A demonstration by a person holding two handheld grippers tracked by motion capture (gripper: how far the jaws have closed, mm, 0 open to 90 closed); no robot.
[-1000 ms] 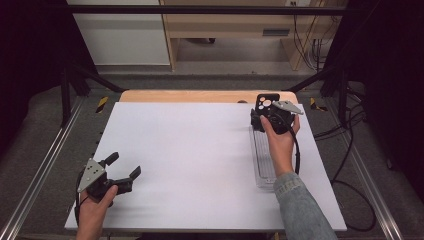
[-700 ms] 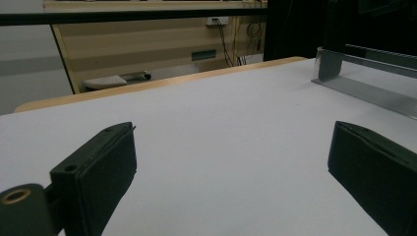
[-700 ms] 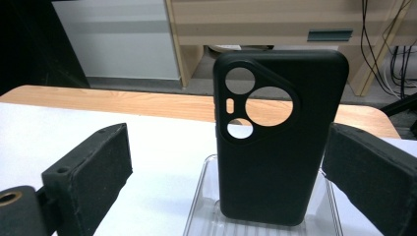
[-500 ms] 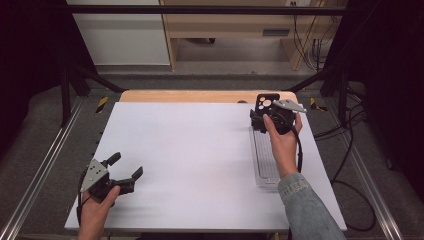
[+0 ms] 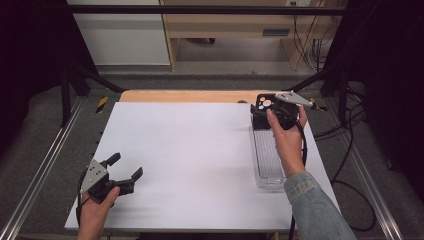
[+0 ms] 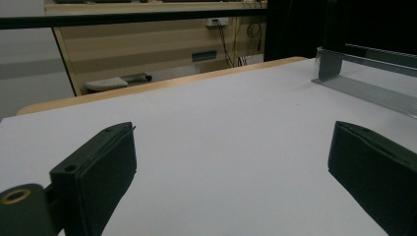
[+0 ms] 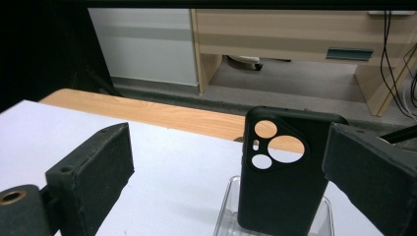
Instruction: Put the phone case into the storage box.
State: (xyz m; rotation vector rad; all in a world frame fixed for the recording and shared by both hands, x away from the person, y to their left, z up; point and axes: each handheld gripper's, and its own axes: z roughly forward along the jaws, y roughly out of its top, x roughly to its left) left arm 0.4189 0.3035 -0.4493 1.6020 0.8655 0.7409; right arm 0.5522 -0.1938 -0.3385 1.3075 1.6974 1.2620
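White table (image 5: 200,150), phone case (image 7: 282,172) upright in clear tray (image 5: 267,160)

A broad white rectangular sheet (image 5: 200,150) covered most of the desk, whose pale wooden top (image 5: 185,96) showed as a strip along the far edge. Beyond it lay grey carpeted floor (image 5: 215,80). Against the back wall stood a light wooden cabinet (image 5: 235,25) with a grey handle (image 5: 276,32), and beside it a white panel (image 5: 117,35). Black cables (image 5: 305,35) hung down at the cabinet's right end. A black metal frame bar (image 5: 200,9) ran across the top, and silver aluminium rails (image 5: 37,175) flanked the desk on both sides.
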